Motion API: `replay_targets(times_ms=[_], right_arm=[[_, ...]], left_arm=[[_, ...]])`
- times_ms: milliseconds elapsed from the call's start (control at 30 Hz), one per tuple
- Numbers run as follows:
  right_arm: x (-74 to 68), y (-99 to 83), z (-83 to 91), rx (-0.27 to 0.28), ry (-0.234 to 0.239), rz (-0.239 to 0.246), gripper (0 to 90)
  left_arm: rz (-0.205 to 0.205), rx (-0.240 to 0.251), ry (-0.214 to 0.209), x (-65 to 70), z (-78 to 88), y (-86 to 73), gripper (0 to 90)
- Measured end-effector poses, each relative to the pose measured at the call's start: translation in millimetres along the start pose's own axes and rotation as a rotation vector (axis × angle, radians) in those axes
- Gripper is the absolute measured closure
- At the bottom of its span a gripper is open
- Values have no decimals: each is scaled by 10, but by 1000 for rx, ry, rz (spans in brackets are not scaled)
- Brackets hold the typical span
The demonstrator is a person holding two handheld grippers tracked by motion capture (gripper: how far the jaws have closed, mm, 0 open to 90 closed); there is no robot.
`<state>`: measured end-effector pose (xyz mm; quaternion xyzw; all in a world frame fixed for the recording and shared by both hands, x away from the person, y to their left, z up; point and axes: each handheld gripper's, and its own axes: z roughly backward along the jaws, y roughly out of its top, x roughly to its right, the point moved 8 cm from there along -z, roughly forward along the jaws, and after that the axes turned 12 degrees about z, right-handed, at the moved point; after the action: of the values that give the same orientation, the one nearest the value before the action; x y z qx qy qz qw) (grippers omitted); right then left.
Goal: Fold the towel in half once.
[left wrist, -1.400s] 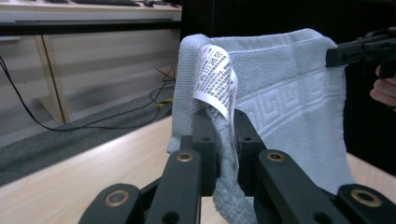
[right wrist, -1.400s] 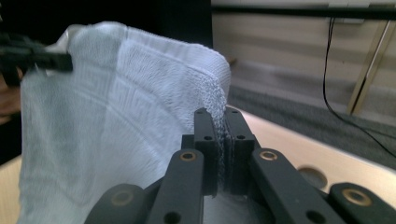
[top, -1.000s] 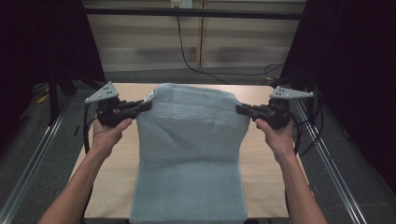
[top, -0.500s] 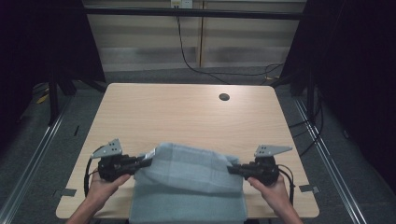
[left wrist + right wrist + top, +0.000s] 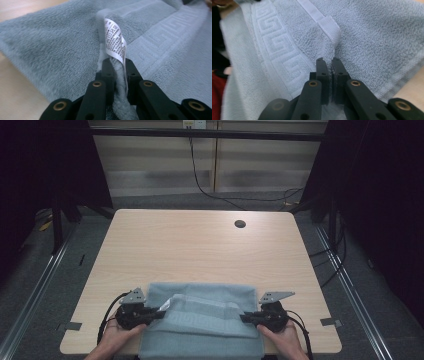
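A pale blue-grey towel [image 5: 200, 320] with a woven key-pattern band lies folded over itself at the near edge of the wooden table [image 5: 200, 245]. My left gripper [image 5: 161, 312] is shut on the towel's left corner [image 5: 118, 75], where a white care label [image 5: 113, 37] stands up between the jaws. My right gripper [image 5: 243, 318] is shut on the towel's right corner [image 5: 329, 50], pinching a thin hem. Both grippers sit low, close to the tabletop, and point inward toward each other. Part of the towel hangs over the near table edge.
A round dark cable hole [image 5: 240, 224] sits at the far right of the table. Metal rails [image 5: 45, 280] run along the floor on both sides. A black cable [image 5: 200, 180] hangs down the back wall.
Both grippers have come down and toward the near edge with the towel. It hung upright and spread a second ago; now its upper part lies folded down on the table.
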<state>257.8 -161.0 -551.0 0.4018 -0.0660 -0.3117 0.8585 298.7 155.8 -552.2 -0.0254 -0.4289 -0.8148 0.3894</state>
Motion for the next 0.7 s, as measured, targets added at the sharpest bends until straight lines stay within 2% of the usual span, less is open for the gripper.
replay_targets(times_ms=[200,300,467,567,600,633,700], right_arm=[[270,112,-88,1,-57,2,868],[408,166,-135,14,-62,-15,868],[612,277,-217,0,-102,-17,869],[778,358,-278,-6,-128,-25,868],[833,388,-305,-3,-135,-29,868],[894,426,-336,0,-148,-30,868],[981,471,-370,-2,-157,-36,868]], left_arm=[[36,27,-8,-198,-126,186,819],[68,33,-30,-304,-184,278,819],[31,45,22,-441,-295,453,821],[42,43,42,-575,-362,584,824],[31,41,65,-618,-389,636,825],[32,40,70,-639,-411,670,826],[51,55,79,-712,-468,752,828]])
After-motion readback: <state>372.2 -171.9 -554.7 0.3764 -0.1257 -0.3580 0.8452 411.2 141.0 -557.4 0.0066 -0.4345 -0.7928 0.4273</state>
